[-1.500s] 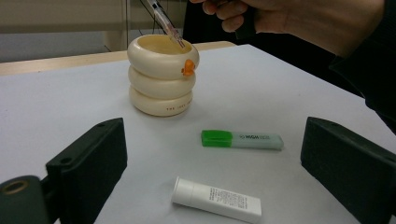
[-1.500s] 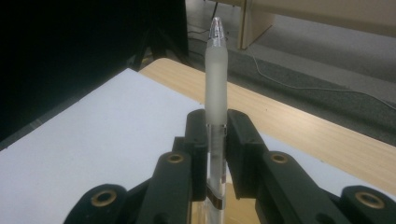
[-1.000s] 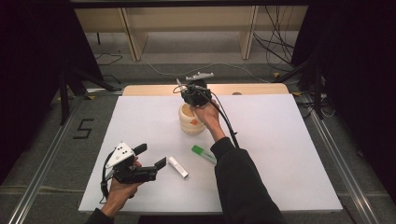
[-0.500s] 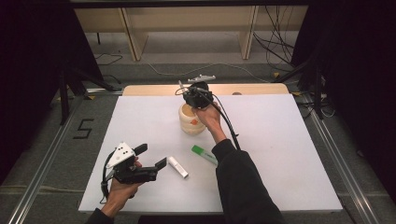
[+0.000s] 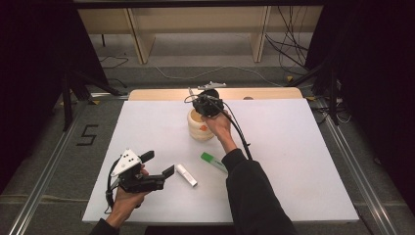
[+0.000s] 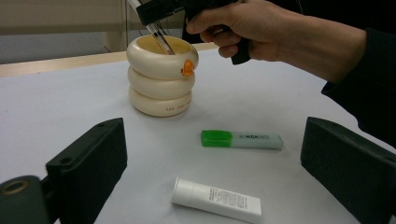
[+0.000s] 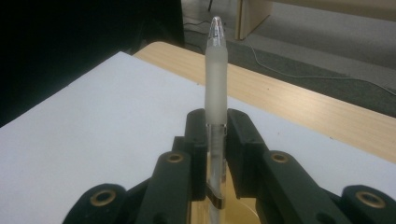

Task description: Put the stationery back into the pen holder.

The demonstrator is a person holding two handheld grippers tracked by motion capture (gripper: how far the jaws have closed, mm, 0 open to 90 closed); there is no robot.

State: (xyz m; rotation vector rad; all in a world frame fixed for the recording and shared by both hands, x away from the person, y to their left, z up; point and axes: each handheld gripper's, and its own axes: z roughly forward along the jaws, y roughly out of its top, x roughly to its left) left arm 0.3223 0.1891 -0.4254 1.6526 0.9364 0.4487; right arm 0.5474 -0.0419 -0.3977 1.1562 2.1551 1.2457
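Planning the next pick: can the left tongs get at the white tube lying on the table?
Probably yes: the left tongs are open and point at the white plastic tube, with bare white table between them.

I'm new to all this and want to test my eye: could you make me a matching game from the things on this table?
Things:
1. pen
2. highlighter
3. white tube
4. holder

States:
A. lying flat, green cap
B. upright, three stacked cream rings
C. clamped in the right gripper
D. lying nearest the left gripper

Pairs: 1-C, 2-A, 3-D, 4-B
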